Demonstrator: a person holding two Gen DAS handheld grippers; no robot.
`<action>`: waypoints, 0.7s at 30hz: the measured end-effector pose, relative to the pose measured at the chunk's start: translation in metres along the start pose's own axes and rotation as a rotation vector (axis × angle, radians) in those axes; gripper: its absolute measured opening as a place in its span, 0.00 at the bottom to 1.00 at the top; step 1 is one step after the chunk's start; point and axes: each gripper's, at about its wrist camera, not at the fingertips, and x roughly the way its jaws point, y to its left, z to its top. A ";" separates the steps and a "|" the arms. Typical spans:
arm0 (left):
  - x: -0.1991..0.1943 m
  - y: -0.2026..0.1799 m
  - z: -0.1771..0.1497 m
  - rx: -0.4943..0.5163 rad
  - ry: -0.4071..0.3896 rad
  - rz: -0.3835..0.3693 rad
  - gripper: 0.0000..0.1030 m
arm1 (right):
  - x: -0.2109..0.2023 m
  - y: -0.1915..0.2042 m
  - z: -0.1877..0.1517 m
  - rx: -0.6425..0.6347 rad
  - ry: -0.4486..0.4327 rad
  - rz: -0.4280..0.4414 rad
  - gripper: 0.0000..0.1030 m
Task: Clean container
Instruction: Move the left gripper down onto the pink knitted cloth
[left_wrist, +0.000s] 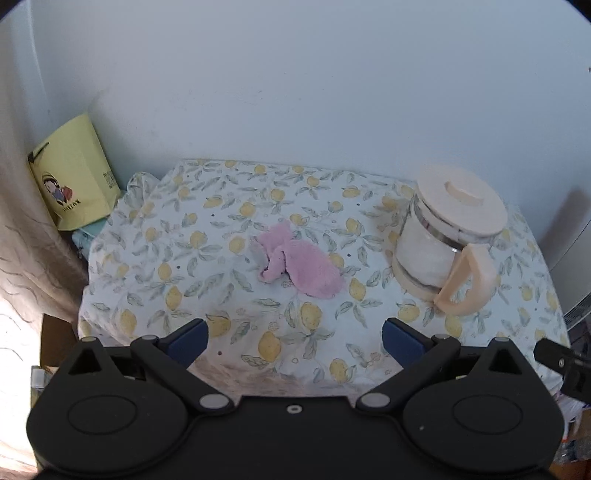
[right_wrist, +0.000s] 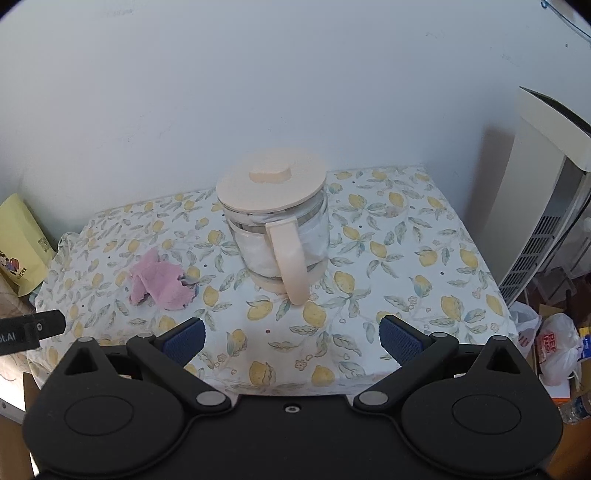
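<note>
1. Left gripper (left_wrist: 294, 341) hovers at the near edge of the table, blue pads spread wide and gripping nothing; right gripper (right_wrist: 292, 339) hangs beside it in the same way, jaws apart and empty.
2. Far left, a yellow paper bag (left_wrist: 74, 177) leans in the corner against the wall, off the table's edge.
3. Centre-left on the lemon-print tablecloth (left_wrist: 207, 236), a crumpled pink cloth (left_wrist: 299, 264) lies loose, straight ahead of the left gripper.
4. To its right stands the container to be cleaned: a glass jug (right_wrist: 275, 236) with a cream lid (right_wrist: 271, 184) seated on top and a cream handle (right_wrist: 290, 258) turned toward the right gripper. The glass looks misted or lined white inside; which cannot be told.
5. Far right, a white appliance (right_wrist: 543, 206) stands against the wall, with plastic bags (right_wrist: 554, 343) below it.
6. Judged risks: cleaning has likely not begun. The tablecloth could drag or bunch if the cloth is pinched too low. The glass jug could tip or slide if wiped while unsteadied, and the lid might slip off if the jug is tilted.
</note>
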 end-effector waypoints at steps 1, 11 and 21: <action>0.001 0.000 0.001 0.004 0.003 0.007 1.00 | 0.001 -0.002 0.000 -0.001 0.003 0.001 1.00; 0.006 -0.007 -0.003 -0.032 -0.037 0.071 1.00 | 0.011 -0.028 0.001 -0.009 0.018 0.009 1.00; 0.015 -0.027 -0.012 -0.027 -0.048 0.111 1.00 | 0.016 -0.052 0.003 -0.105 -0.004 0.067 0.99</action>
